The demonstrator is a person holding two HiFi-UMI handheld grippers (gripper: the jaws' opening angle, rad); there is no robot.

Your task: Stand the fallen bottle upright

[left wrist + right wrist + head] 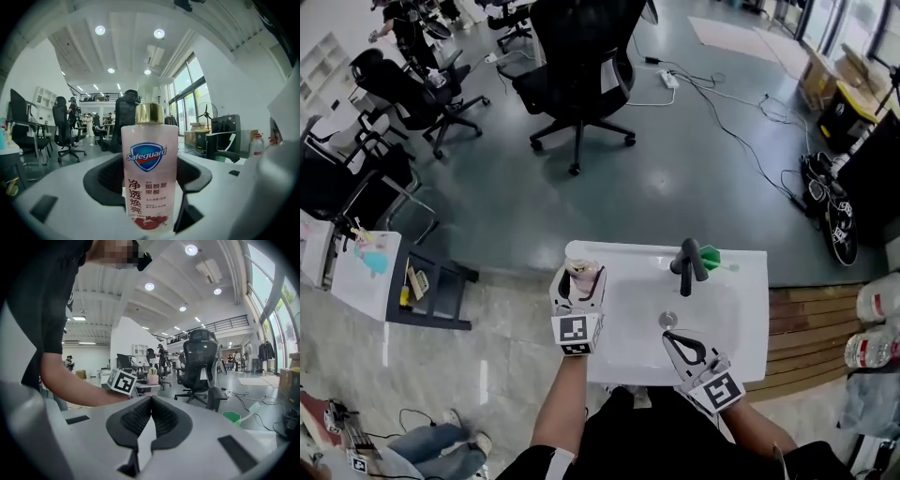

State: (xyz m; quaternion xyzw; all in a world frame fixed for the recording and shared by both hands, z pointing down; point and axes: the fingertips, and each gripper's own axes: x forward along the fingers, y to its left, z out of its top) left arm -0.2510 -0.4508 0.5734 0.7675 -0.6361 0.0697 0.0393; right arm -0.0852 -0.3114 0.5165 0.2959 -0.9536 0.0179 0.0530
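Pink soap bottle [150, 173] with a gold cap stands vertical between the jaws of the left gripper [582, 281]. The jaws are set wide and close on its sides. Location: far left corner of the white washbasin [750, 281], well apart from the black faucet [687, 265]. Whether the base rests on the rim cannot be told. Right gripper [670, 337] hovers at the near edge of the basin, jaws together, holding nothing. Assessment: the bottle appears righted, and the placing step is in hand. The next move calls for seating the base squarely on a flat part of the rim, then parting the jaws evenly. A tall, narrow bottle may topple if nudged.
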